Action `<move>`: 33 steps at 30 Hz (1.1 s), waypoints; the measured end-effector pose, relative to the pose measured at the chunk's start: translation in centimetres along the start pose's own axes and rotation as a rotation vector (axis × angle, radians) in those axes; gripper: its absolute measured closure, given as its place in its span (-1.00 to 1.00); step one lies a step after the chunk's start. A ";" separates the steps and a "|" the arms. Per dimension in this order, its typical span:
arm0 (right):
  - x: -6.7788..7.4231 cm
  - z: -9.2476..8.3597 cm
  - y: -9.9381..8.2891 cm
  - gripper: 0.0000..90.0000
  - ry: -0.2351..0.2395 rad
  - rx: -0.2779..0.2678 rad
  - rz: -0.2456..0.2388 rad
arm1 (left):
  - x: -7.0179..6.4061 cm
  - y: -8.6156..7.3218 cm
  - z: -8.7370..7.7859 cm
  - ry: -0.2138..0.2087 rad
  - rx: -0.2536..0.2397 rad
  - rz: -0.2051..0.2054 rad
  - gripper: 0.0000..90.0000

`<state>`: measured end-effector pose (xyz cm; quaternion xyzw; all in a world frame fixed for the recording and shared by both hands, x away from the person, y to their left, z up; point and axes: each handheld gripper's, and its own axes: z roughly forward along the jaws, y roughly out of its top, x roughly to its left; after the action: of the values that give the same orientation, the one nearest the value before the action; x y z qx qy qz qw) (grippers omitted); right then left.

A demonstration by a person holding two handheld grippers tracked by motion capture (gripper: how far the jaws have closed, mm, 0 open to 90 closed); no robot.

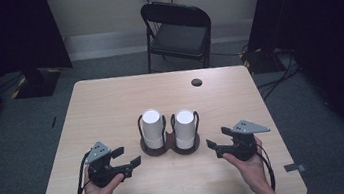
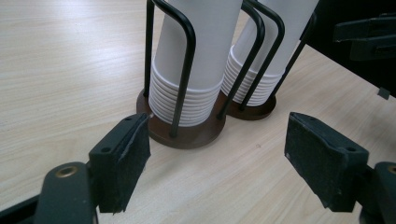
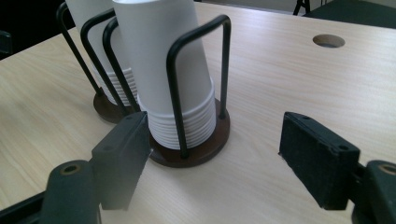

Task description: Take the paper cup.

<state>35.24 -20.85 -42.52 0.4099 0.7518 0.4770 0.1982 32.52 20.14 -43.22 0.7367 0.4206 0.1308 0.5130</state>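
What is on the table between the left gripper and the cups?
Nothing: in the high view, bare table separates the open left gripper from the nearer cup stack in its wire holder.

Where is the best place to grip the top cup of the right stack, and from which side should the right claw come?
Probably the bare upper wall of the right stack, above the wire holder. The cups sit upside down with stacked rims at the base, and the wire loops guard the lower part. The right claw, now open, could come in level from the right side and then lift straight up.
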 end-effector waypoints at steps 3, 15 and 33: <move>0.1 0.2 0.5 -0.46 -0.001 0.000 -0.006 | -0.1 0.0 0.0 -0.015 0.003 -0.013 -0.55; -0.1 0.4 3.9 -0.46 0.045 -0.061 -0.033 | -0.5 -0.1 0.2 -0.010 0.012 0.009 -0.57; 2.0 3.8 7.1 -0.43 0.130 -0.072 -0.110 | -0.6 -0.3 0.3 0.025 0.014 0.042 -0.51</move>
<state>39.74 -15.68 -37.82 0.3288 0.7669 0.5175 0.1895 32.24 19.49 -43.45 0.7472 0.4123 0.1478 0.4998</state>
